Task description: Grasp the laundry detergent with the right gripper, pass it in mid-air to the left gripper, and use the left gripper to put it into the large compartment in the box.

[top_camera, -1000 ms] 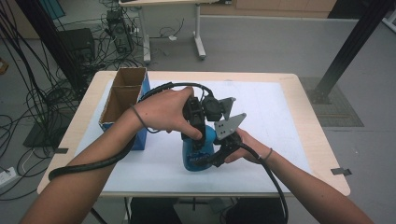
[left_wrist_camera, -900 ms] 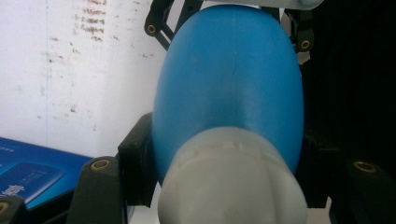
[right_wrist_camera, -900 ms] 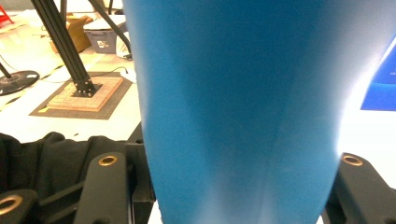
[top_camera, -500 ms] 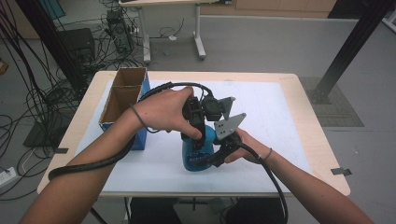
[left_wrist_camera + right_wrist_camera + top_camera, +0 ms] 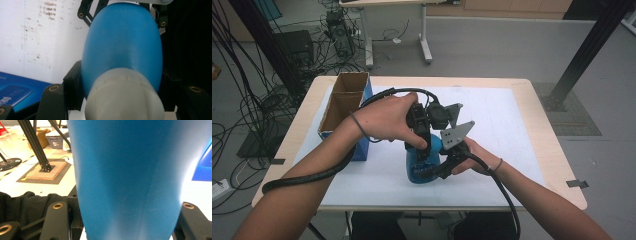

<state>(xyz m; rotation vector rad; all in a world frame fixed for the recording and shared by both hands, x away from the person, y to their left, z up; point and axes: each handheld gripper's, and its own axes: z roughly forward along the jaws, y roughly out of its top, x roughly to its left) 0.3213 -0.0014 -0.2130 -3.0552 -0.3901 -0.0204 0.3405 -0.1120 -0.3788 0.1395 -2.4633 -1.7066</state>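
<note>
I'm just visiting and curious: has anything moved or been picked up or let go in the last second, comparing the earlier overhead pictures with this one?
Nothing visibly changed. The left gripper stays clamped near the blue bottle's grey cap, the right gripper stays clamped on its body, and the cardboard box sits in the same place on the table.

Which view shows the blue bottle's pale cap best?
The left gripper view: the pale cap sits large, atop the blue bottle. In the high view the hands cover the top; the right gripper view gives the blue body.
</note>
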